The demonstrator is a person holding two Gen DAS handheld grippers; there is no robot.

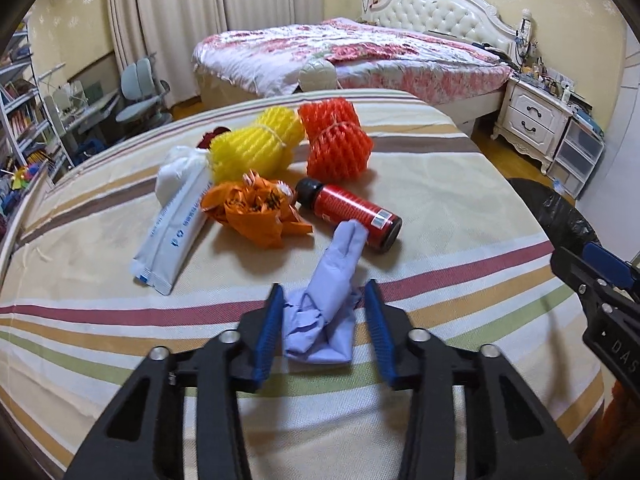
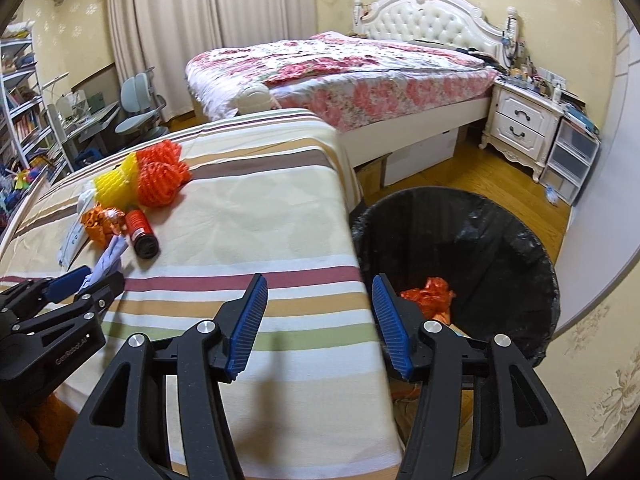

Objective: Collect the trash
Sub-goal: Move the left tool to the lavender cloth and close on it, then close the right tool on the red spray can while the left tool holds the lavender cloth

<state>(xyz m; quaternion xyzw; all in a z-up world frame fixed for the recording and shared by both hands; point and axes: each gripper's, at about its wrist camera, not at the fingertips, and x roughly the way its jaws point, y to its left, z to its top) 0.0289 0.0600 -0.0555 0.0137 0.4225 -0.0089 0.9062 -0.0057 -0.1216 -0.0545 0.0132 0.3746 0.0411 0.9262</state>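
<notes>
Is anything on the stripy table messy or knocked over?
Yes. The red bottle with a black cap lies on its side on the striped tablecloth, with a crumpled pale blue rubber glove touching it. A scrunched orange wrapper sits beside them. Nothing has spilled.

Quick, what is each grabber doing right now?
Left gripper: open, its fingers either side of the purple glove.
Right gripper: open, holding nothing.
</notes>
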